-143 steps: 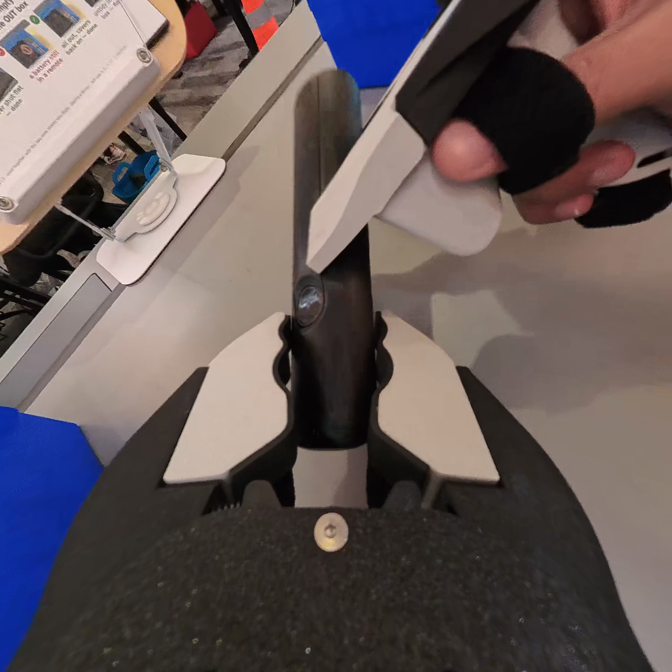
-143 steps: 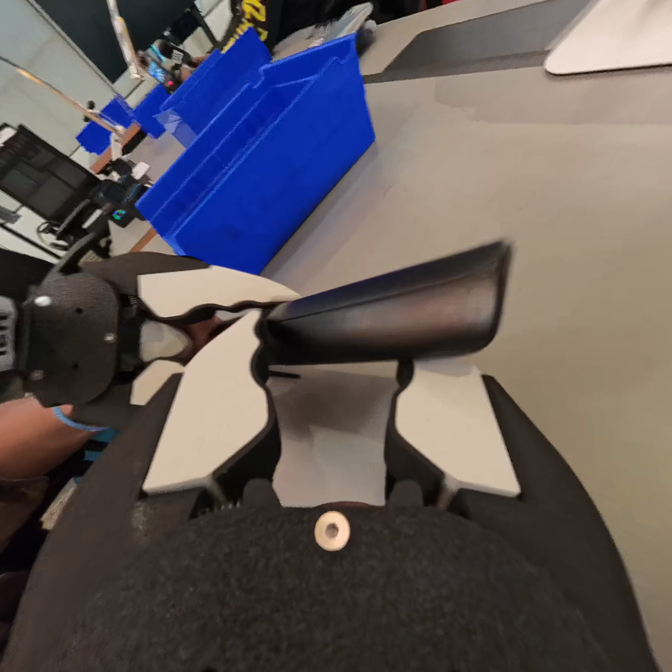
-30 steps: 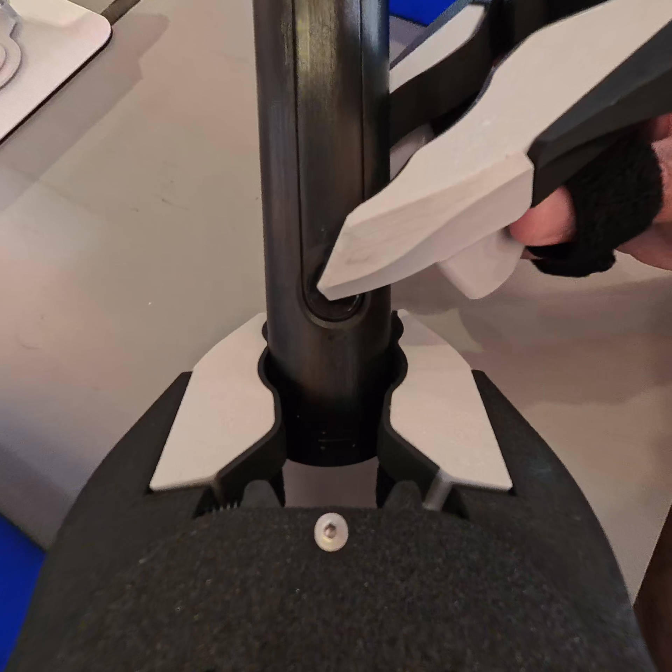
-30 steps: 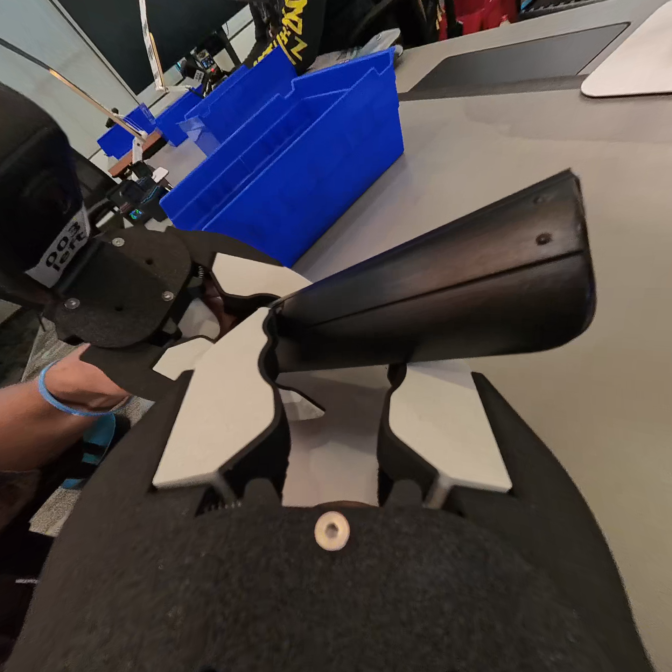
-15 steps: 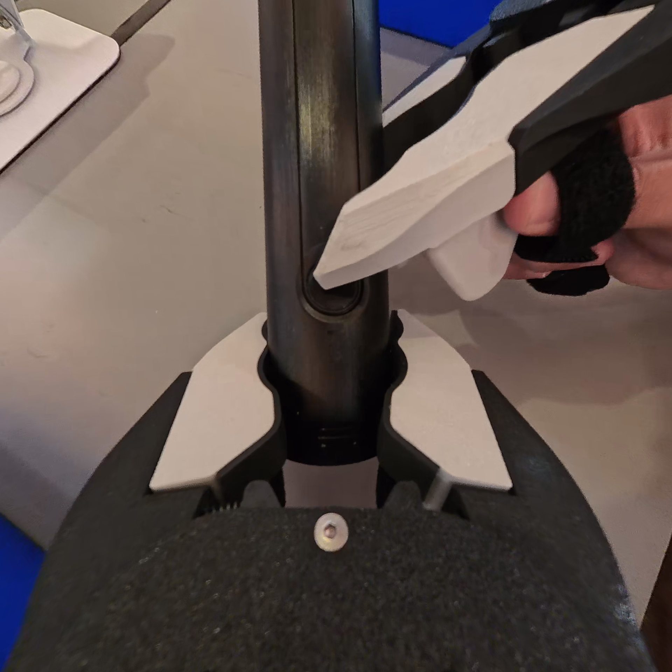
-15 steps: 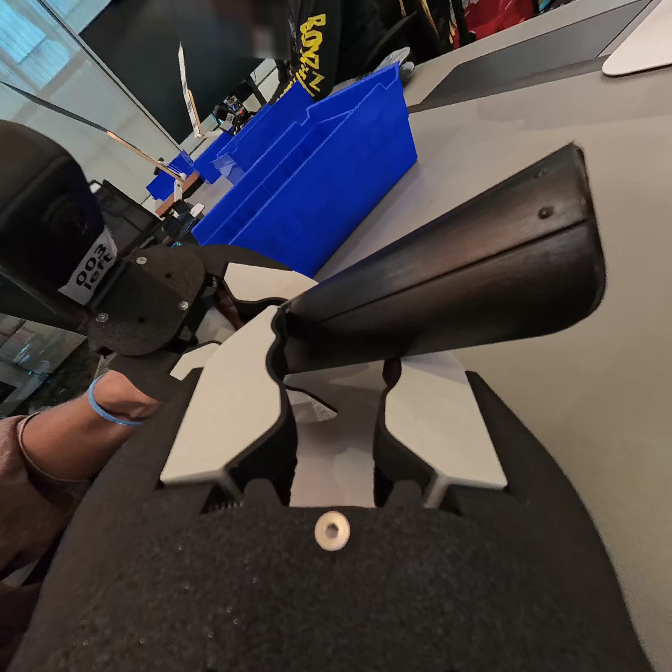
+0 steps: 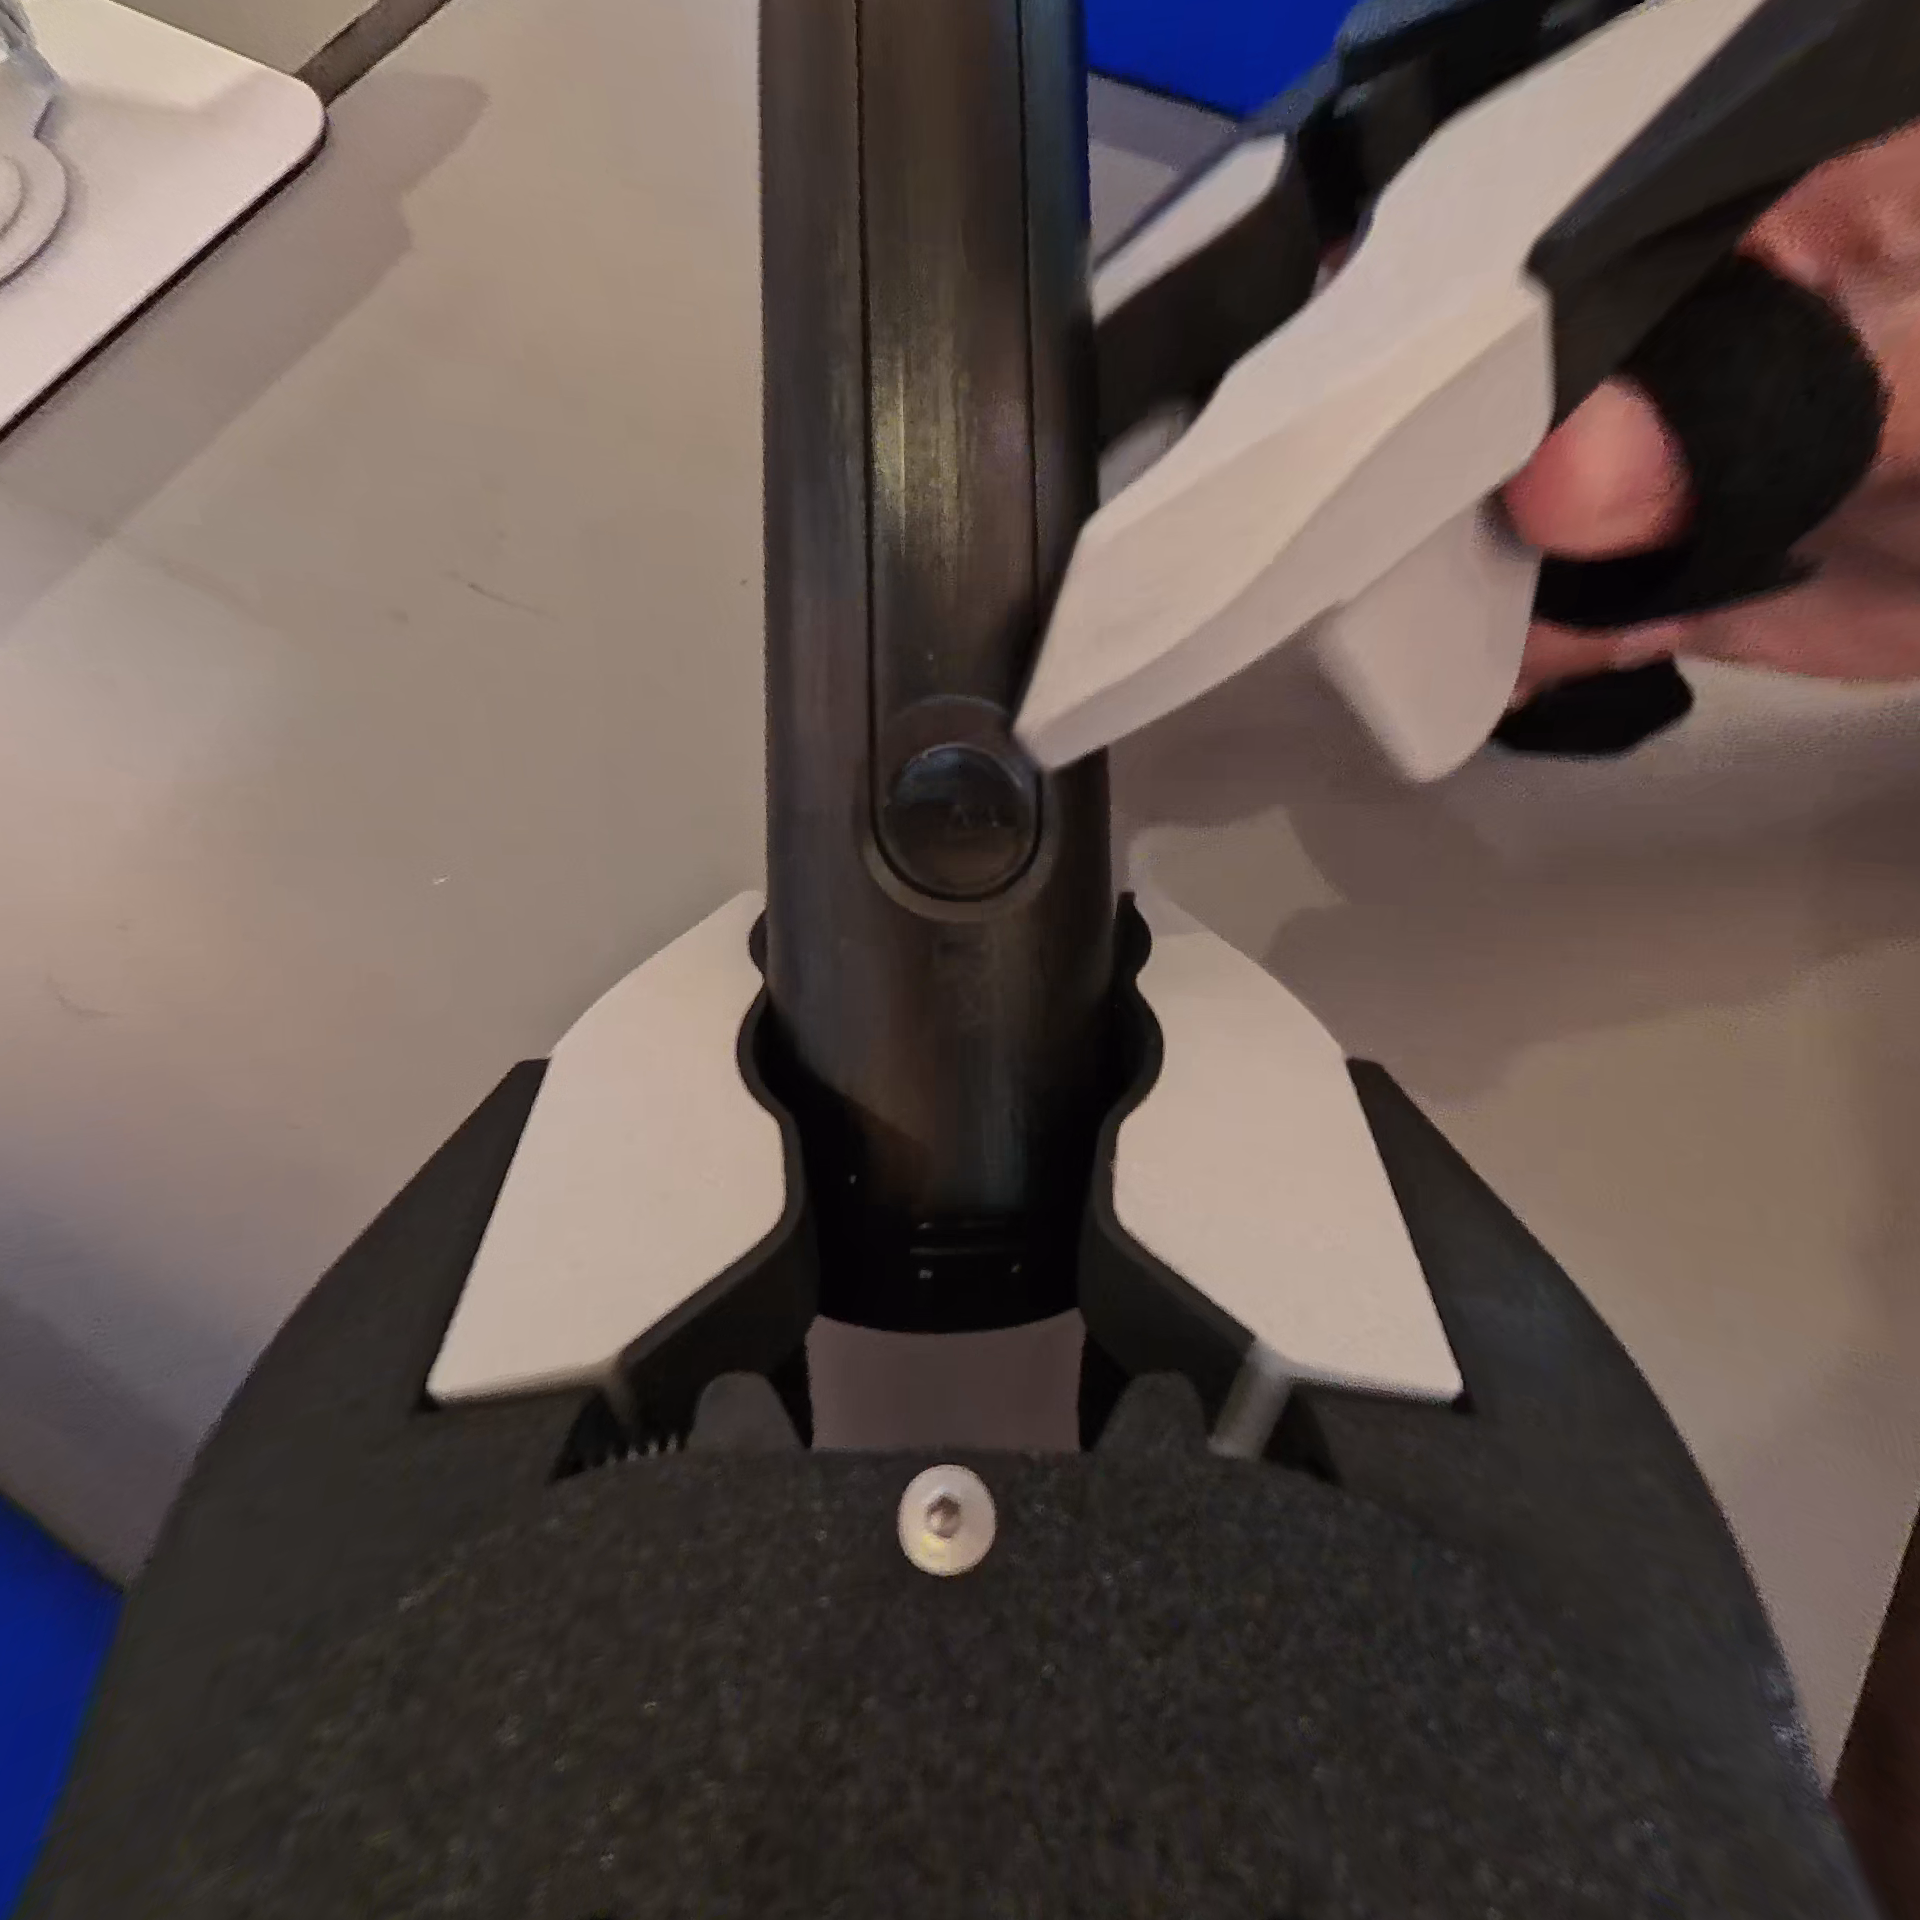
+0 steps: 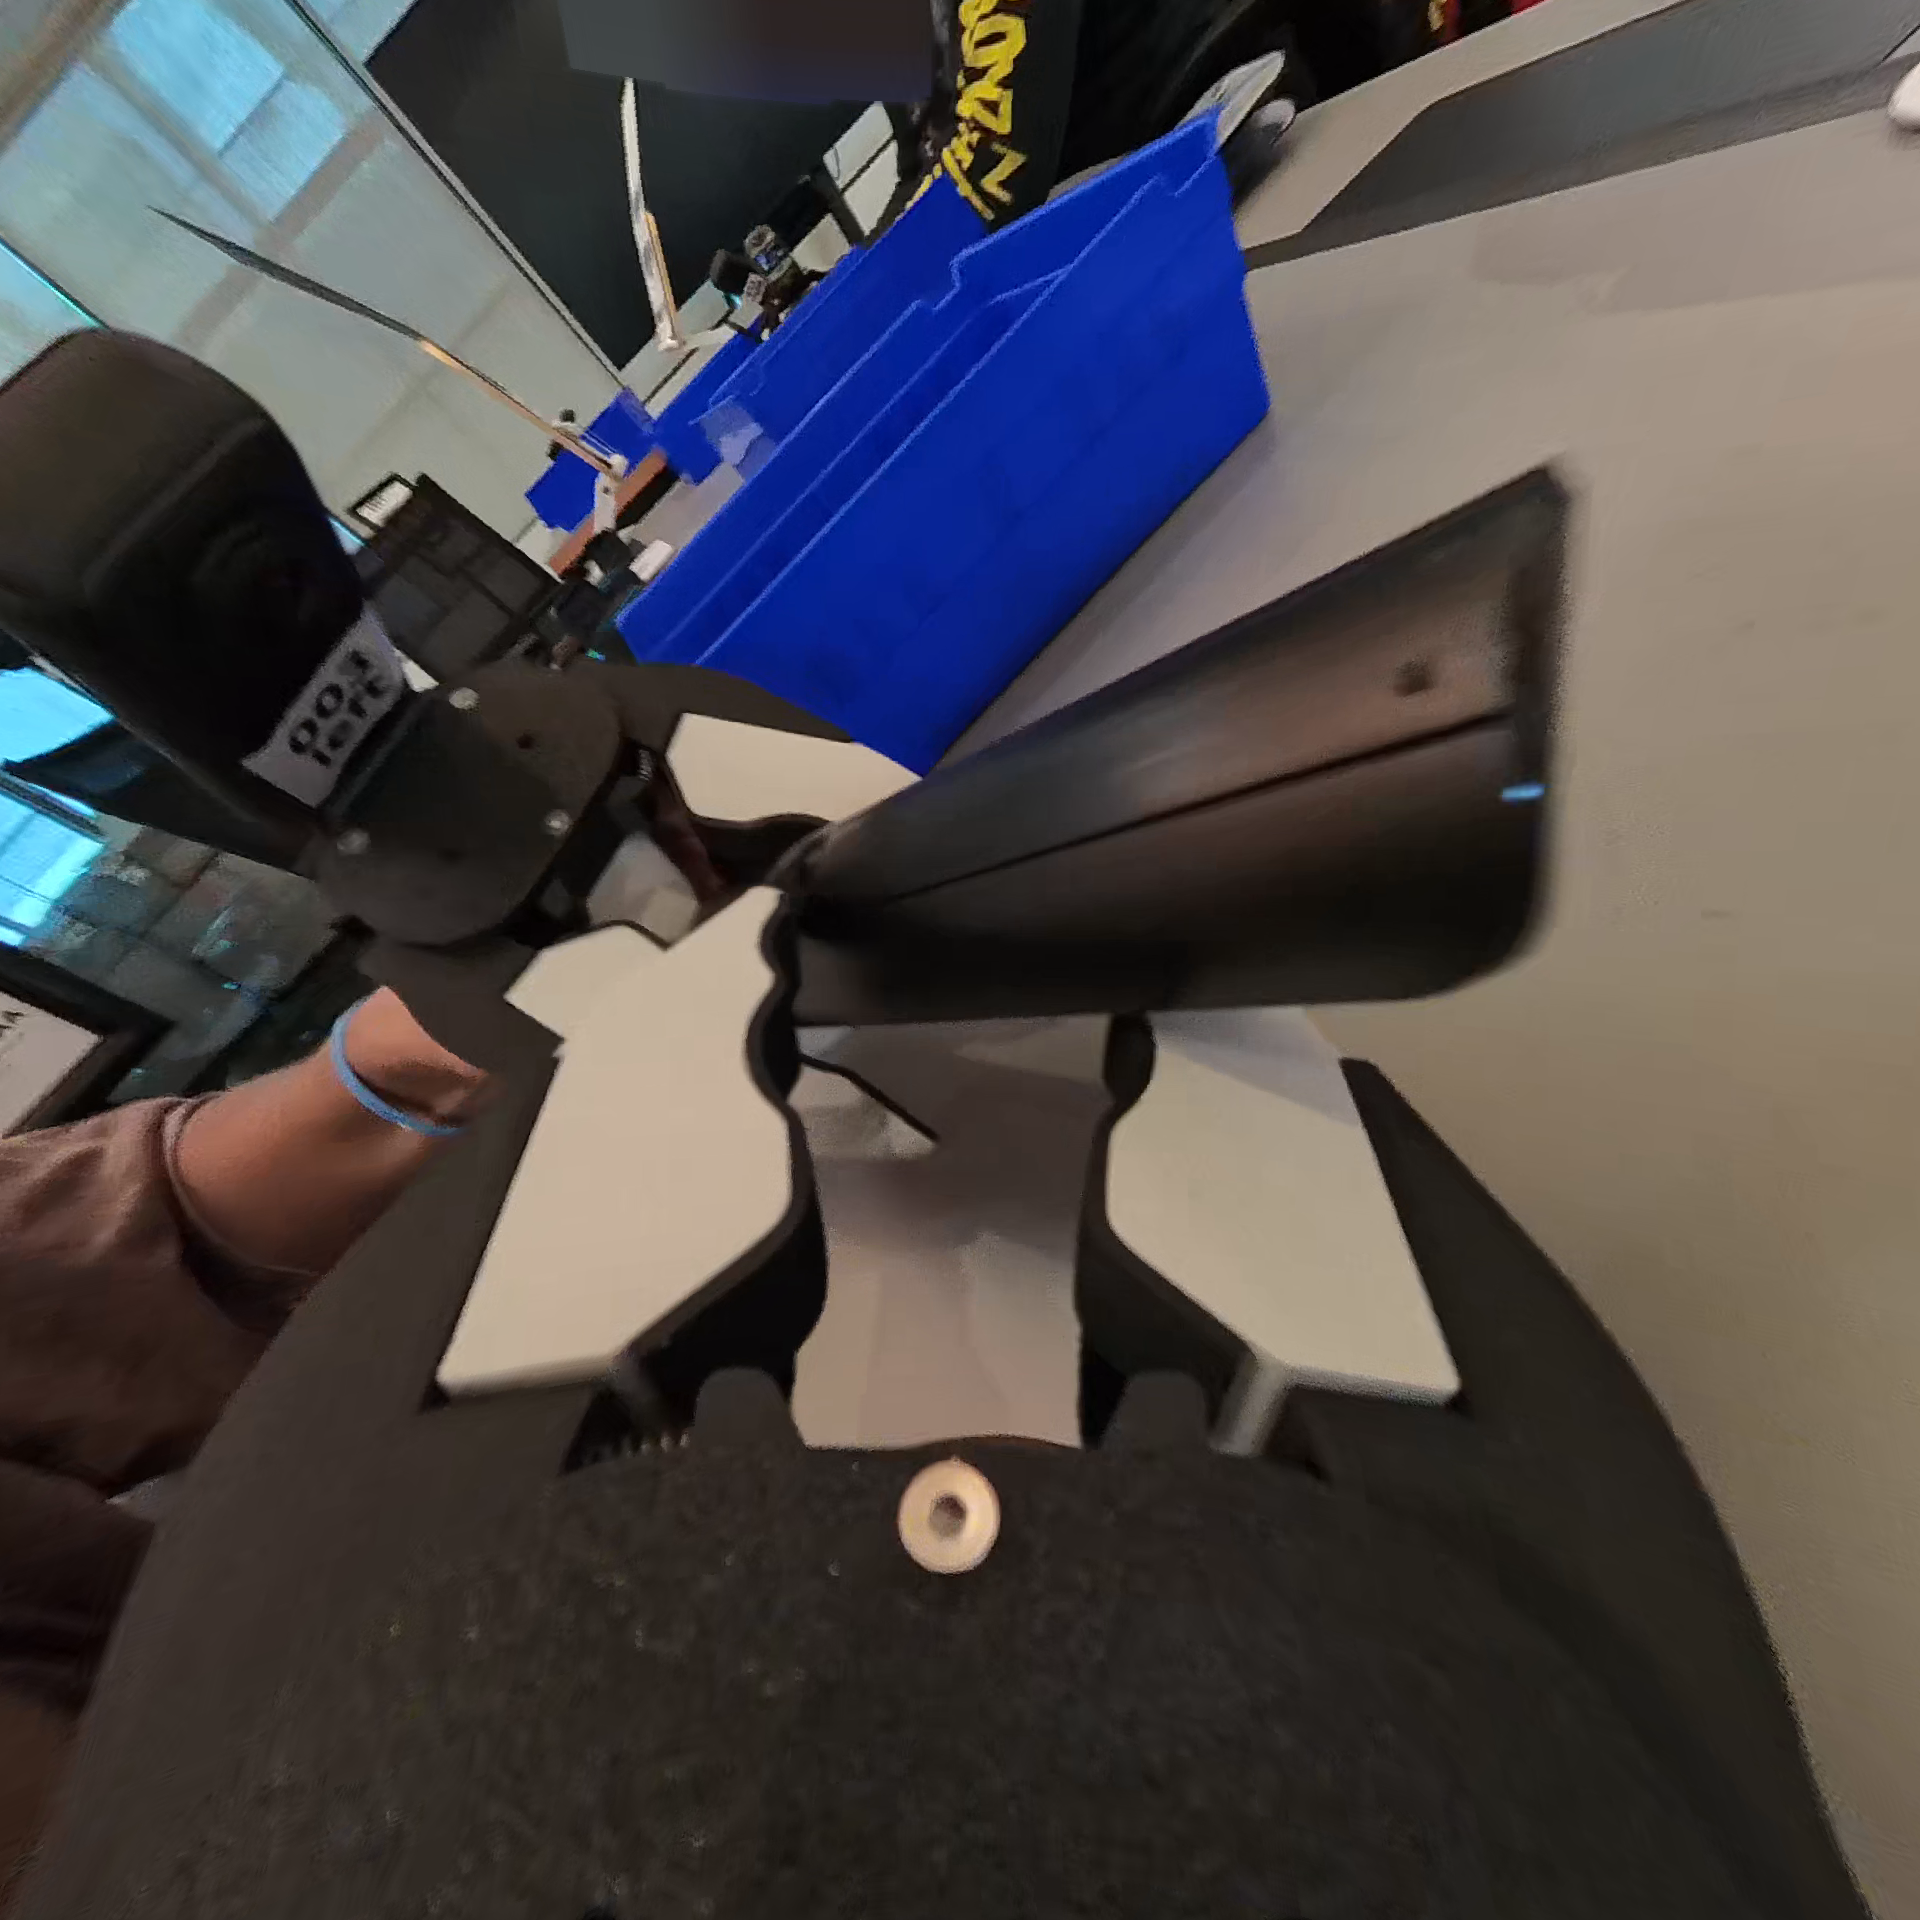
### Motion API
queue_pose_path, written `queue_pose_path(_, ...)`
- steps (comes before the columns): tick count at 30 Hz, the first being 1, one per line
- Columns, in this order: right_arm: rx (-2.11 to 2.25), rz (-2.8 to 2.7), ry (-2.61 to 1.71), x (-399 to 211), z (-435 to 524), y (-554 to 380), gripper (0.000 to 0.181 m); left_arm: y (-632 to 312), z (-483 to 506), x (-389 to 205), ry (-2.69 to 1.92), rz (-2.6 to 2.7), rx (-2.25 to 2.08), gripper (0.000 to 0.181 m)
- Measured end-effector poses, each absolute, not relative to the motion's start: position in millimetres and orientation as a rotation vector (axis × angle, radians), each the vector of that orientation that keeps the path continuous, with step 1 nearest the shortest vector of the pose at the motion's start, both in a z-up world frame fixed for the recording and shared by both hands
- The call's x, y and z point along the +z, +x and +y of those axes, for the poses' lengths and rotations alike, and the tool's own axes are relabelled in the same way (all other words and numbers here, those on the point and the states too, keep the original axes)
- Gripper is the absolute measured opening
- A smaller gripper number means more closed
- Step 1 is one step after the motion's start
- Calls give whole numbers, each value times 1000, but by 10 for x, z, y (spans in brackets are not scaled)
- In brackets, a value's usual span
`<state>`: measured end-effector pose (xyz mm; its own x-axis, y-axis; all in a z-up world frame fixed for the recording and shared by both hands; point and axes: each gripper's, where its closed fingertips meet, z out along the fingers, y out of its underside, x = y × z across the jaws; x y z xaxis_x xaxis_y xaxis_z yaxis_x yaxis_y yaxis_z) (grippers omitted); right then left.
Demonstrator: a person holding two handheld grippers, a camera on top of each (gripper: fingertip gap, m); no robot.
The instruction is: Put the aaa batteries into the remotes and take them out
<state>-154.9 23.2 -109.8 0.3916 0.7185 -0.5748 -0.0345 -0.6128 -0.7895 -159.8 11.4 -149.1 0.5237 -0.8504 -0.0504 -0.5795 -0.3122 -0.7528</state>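
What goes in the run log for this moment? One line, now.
left tongs: shut on remote | right tongs: open, fingertip at remote's round button | batteries: none visible
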Motion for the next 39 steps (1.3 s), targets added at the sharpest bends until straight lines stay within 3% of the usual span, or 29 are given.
queue_pose_path(4,1196,-775,-1932,-1034,226,-1322,71,-1729,124,-1424,-2021,1175,-490,60)
queue_pose_path(8,734,-1038,-1808,-880,284,-988,76,-1834,116,-1439,-2112,1137,-593,60)
queue_pose_path(16,161,-1667,-1256,-1009,-117,-1605,53,-1774,-78,-1504,-2190,1272,-685,60)
queue_pose_path(23,100,-1907,-1132,-1167,-188,-1786,48,-1802,-167,-1551,-2229,1321,-606,60)
queue_pose_path(29,-54,-1960,-949,-1198,-193,-1774,26,-1775,-225,-1600,-2217,1377,-580,60)
queue_pose_path(39,-151,-1991,-866,-1221,-197,-1686,26,-1714,-245,-1598,-2193,1374,-575,61)
